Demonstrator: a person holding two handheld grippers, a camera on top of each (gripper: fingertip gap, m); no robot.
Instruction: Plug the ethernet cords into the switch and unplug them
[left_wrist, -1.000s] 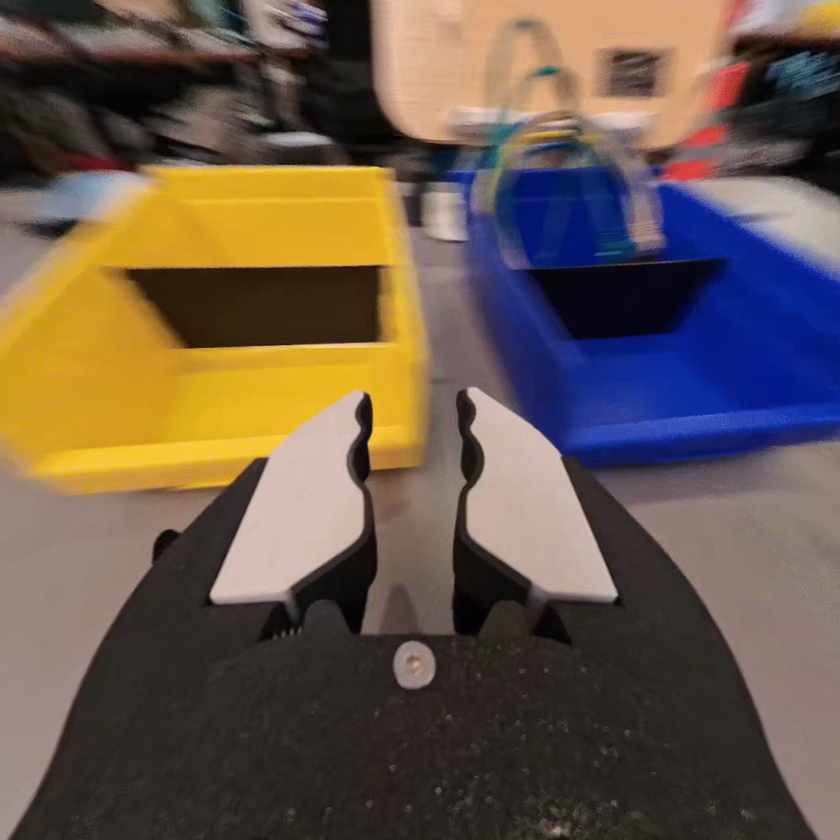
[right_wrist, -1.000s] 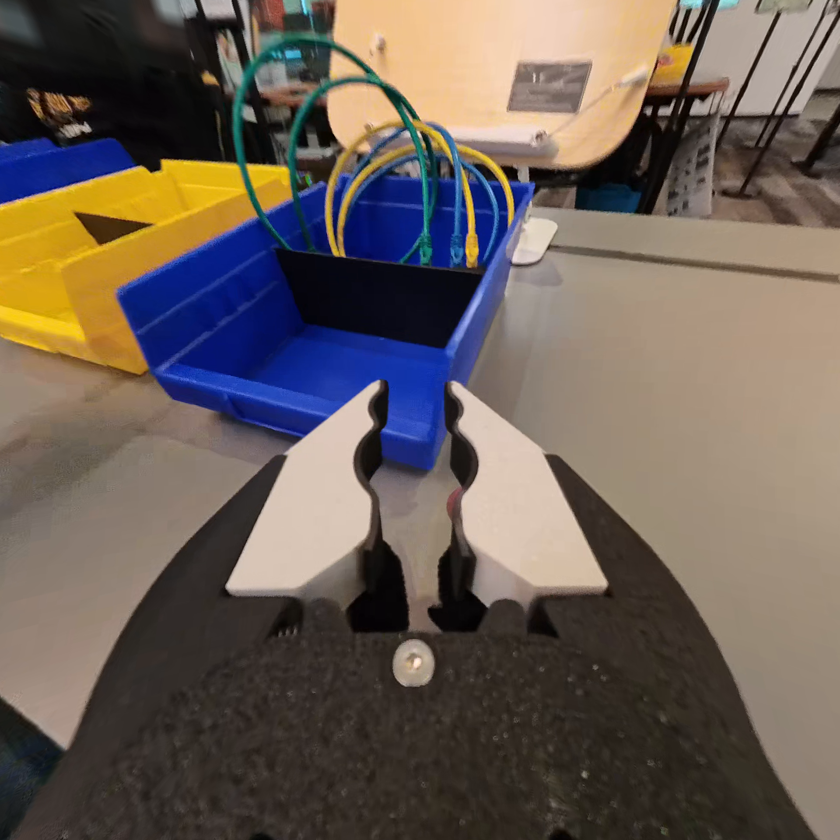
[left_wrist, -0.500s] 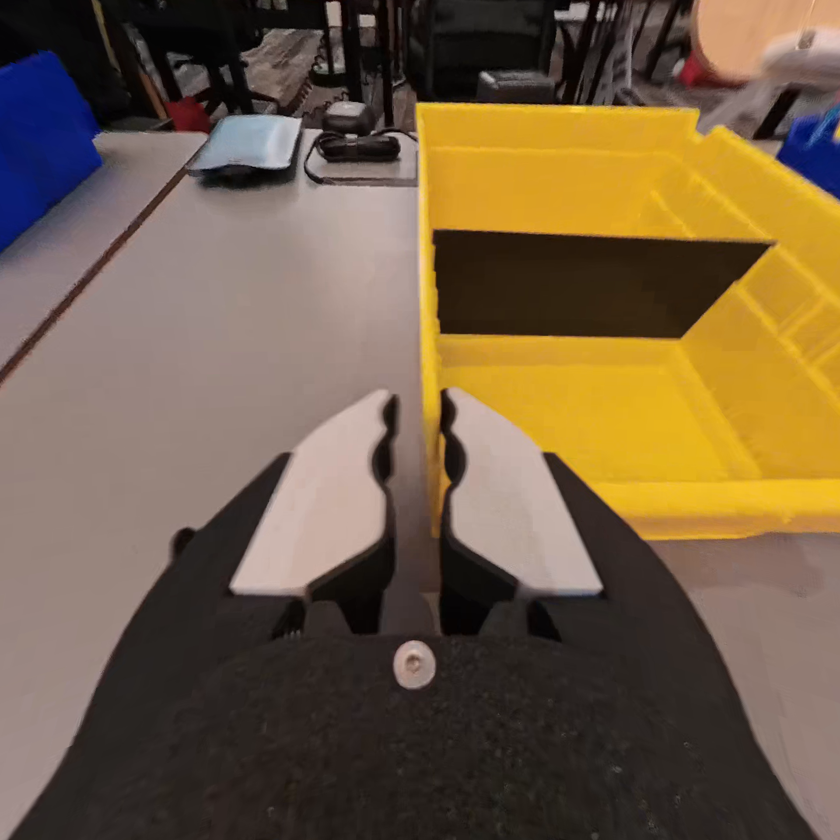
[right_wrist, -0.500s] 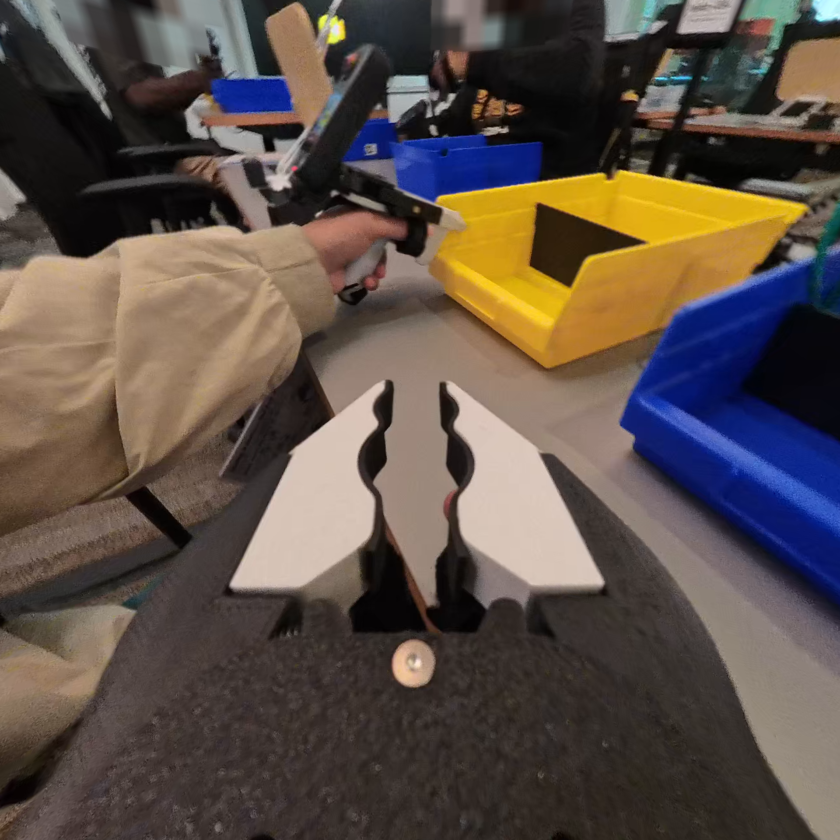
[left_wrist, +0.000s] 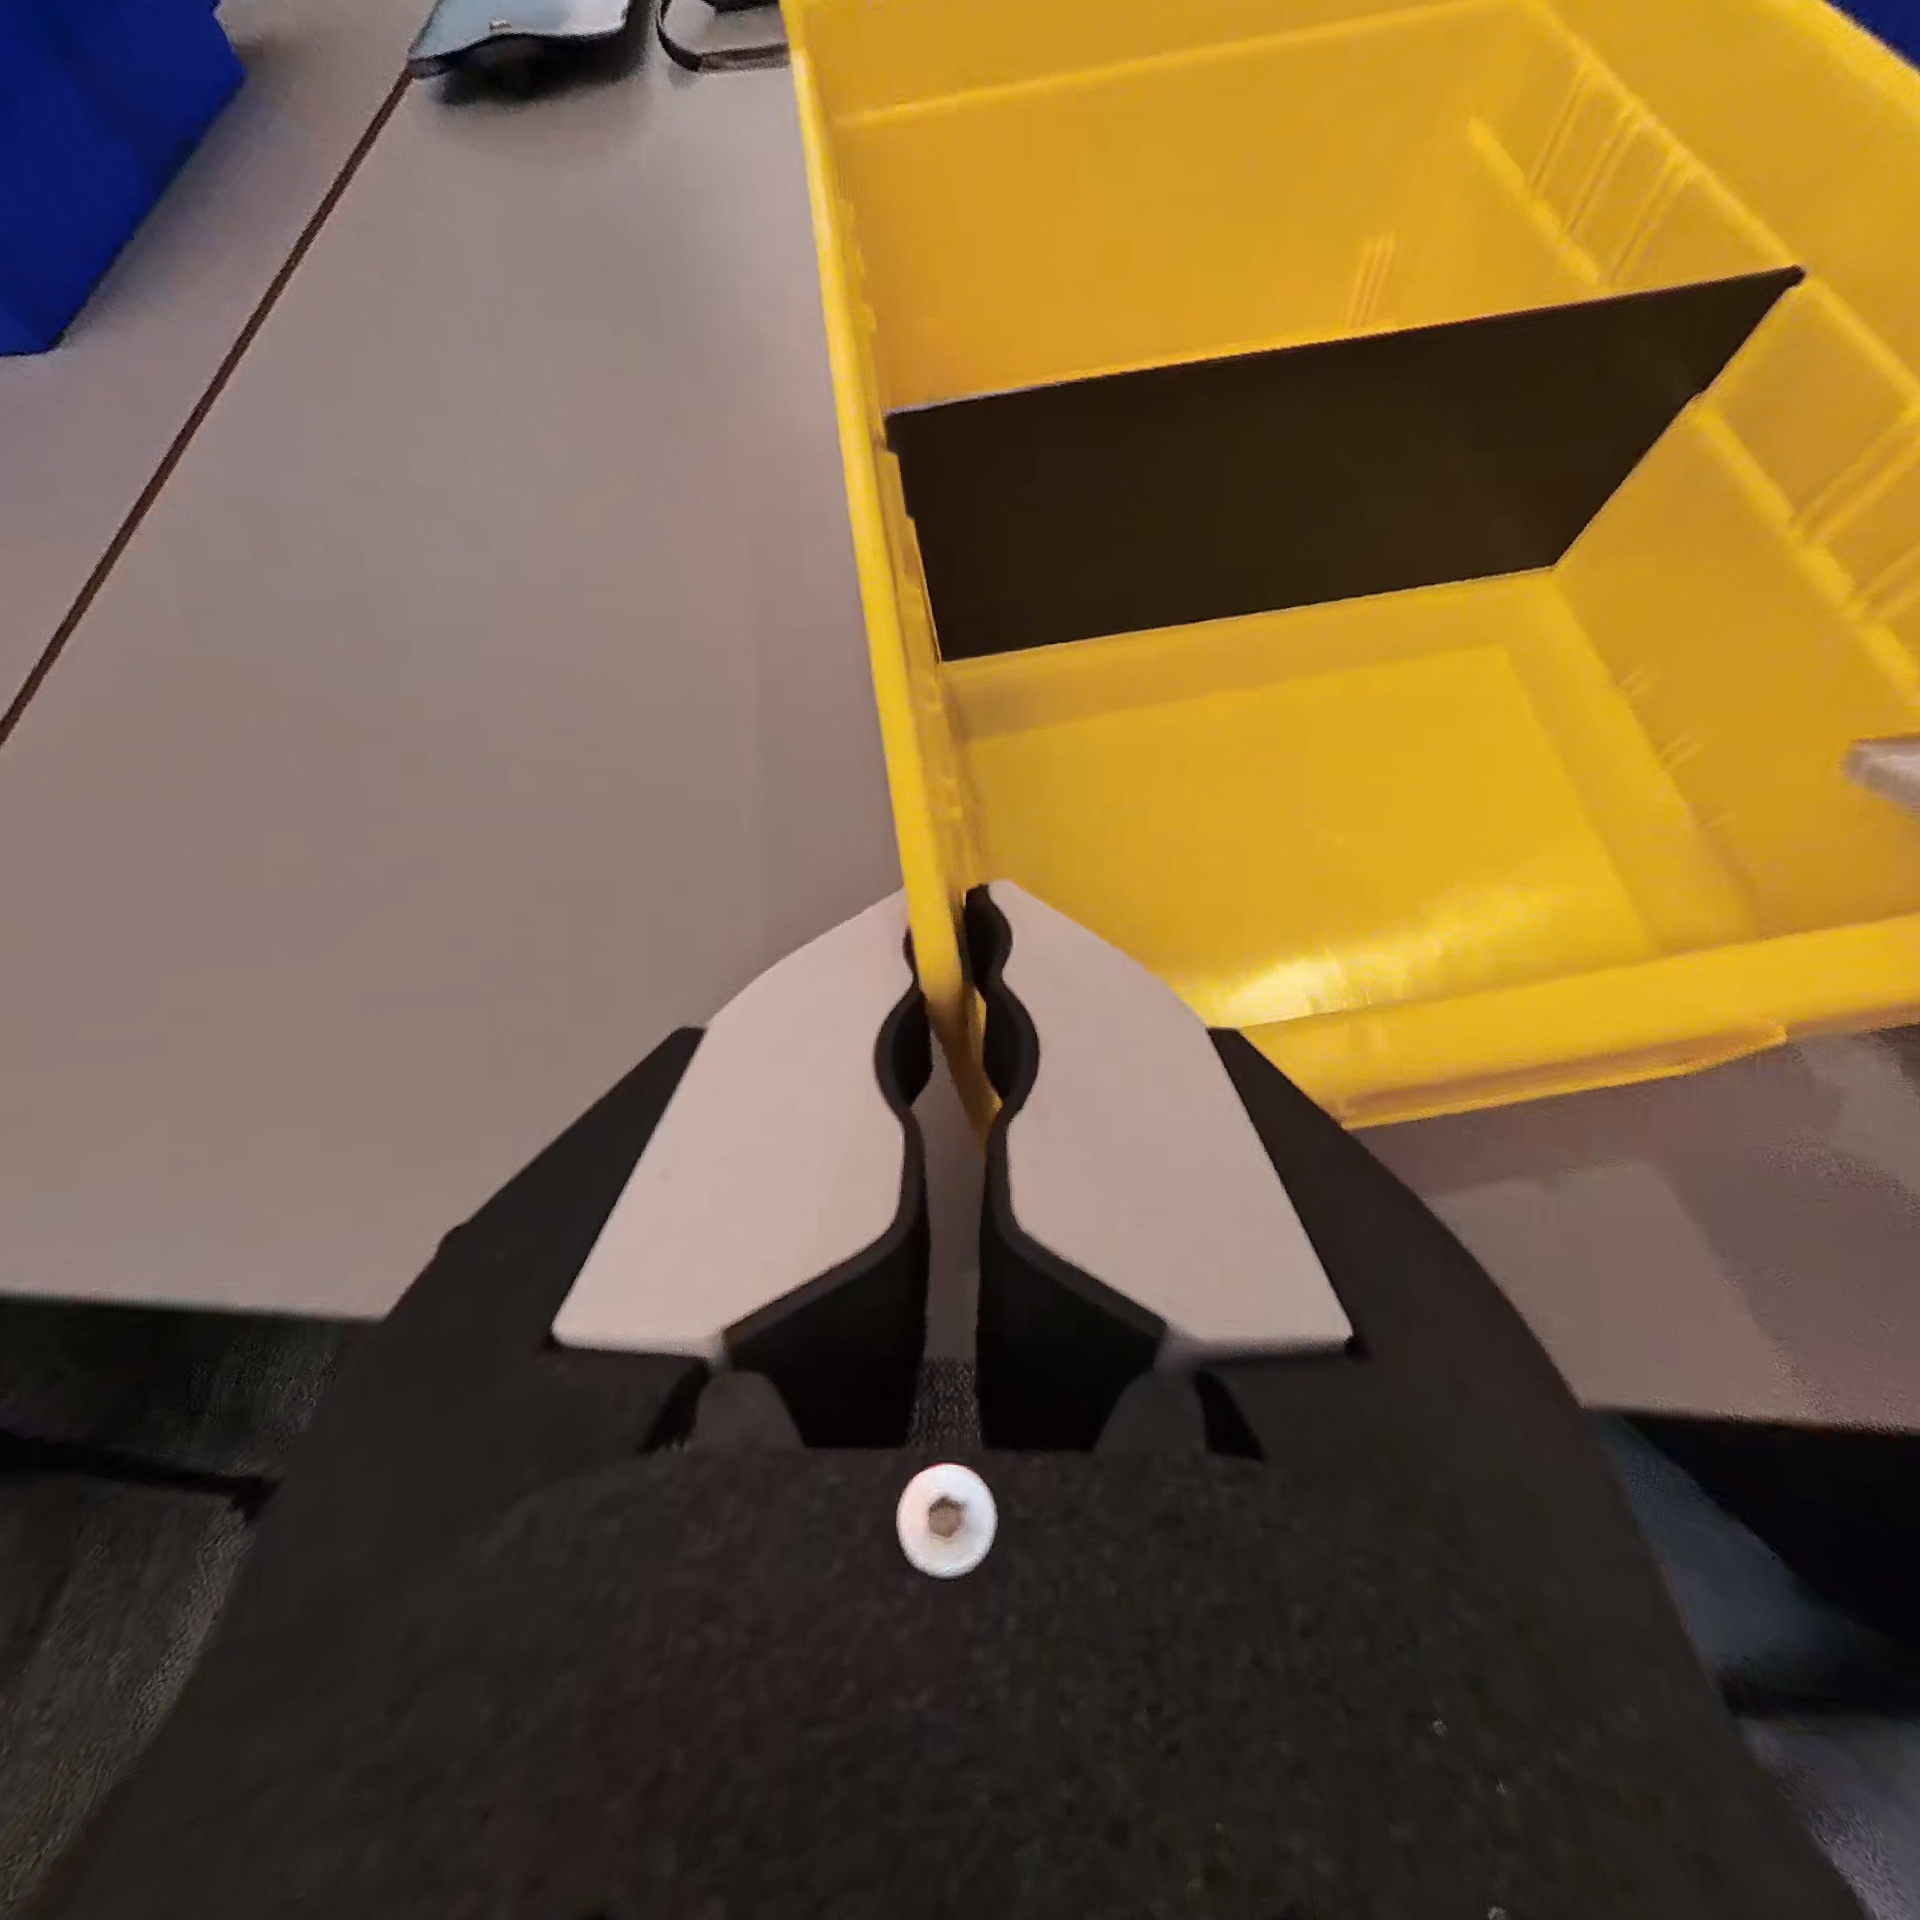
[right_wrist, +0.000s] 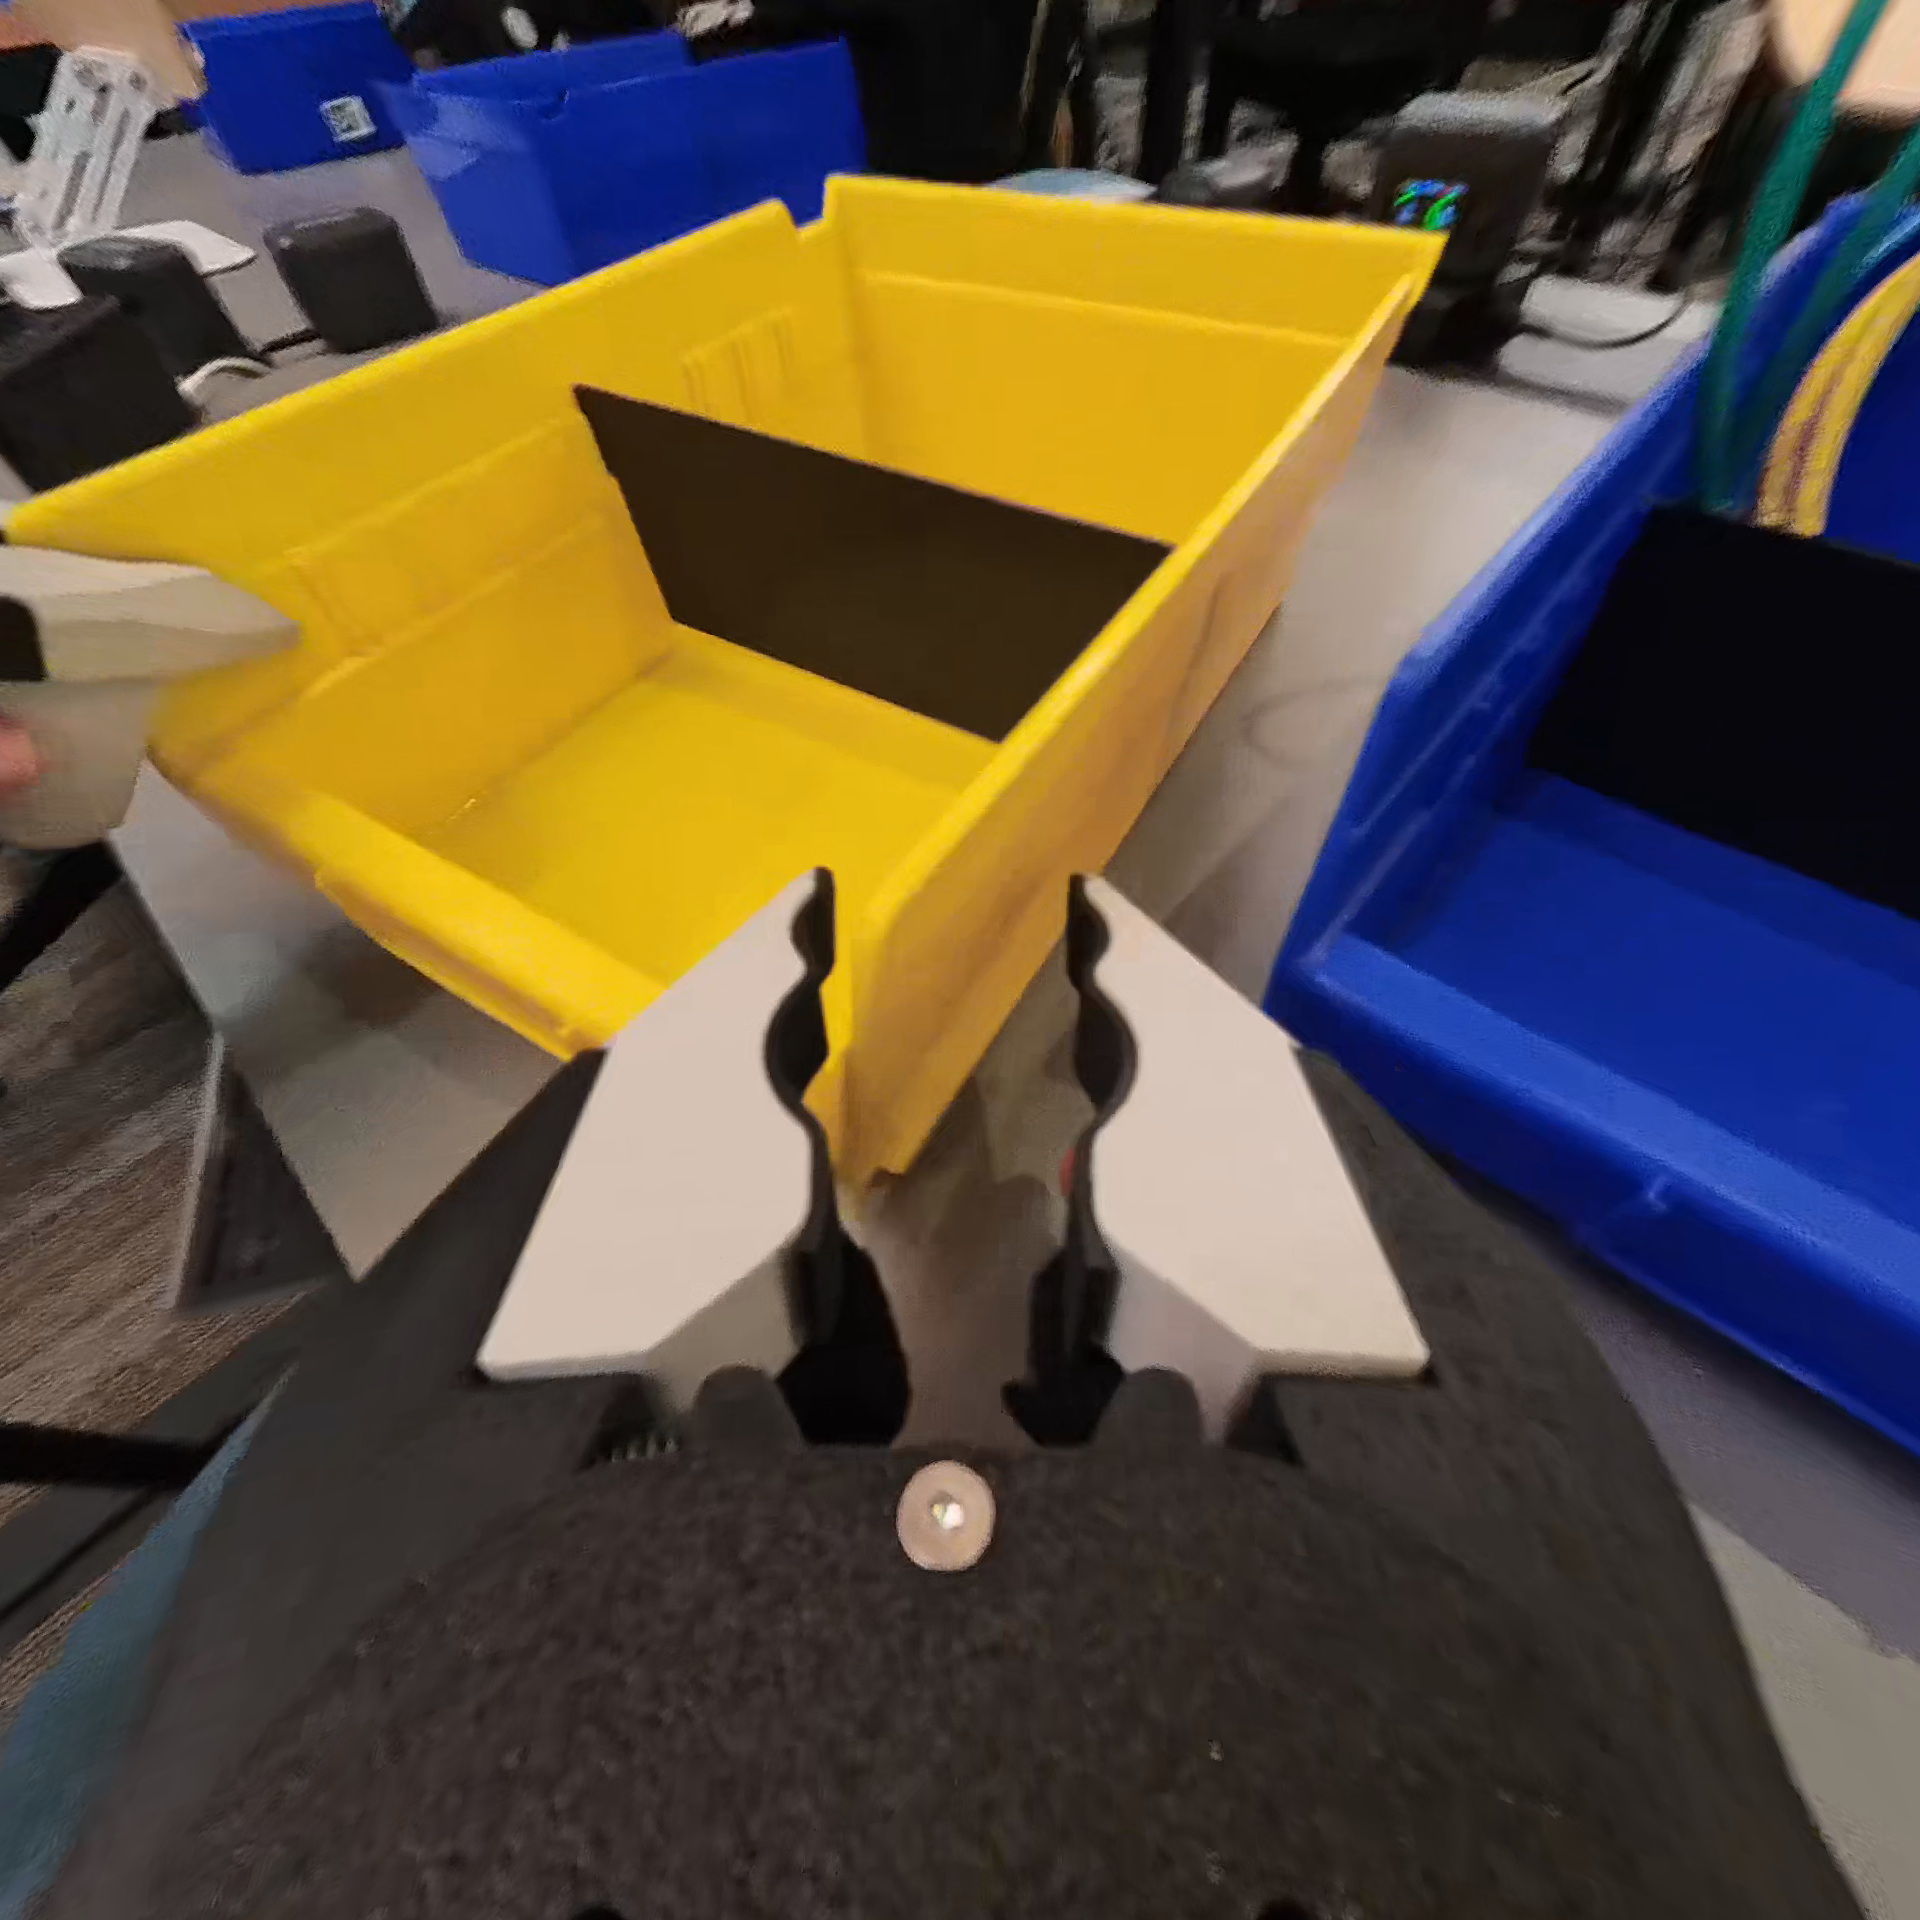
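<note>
A yellow bin (left_wrist: 1299, 831) with a black divider (left_wrist: 1299, 468) stands on the grey table. My left gripper (left_wrist: 948, 920) is shut on the bin's left wall (left_wrist: 894, 582), with both pads pressing the thin rim near the front corner. It also shows at the left edge of the right wrist view (right_wrist: 156, 623). My right gripper (right_wrist: 951, 894) is open and straddles the bin's right wall (right_wrist: 1143, 675) near its front corner; the right pad stands clear of the wall. Green (right_wrist: 1766, 239) and yellow (right_wrist: 1829, 416) ethernet cords rise from a blue bin (right_wrist: 1662, 987) on the right.
The blue bin stands close beside the yellow bin, with a narrow strip of table (right_wrist: 1299, 644) between them. More blue bins (right_wrist: 623, 135) and black boxes (right_wrist: 343, 270) are at the back. A dark pouch (left_wrist: 520, 31) lies far off. The table's front edge (left_wrist: 208, 1304) is near.
Both grippers swung over to the yellow bin. The left jaws closed onto its left wall. The right jaws opened wider and moved around its right wall.
</note>
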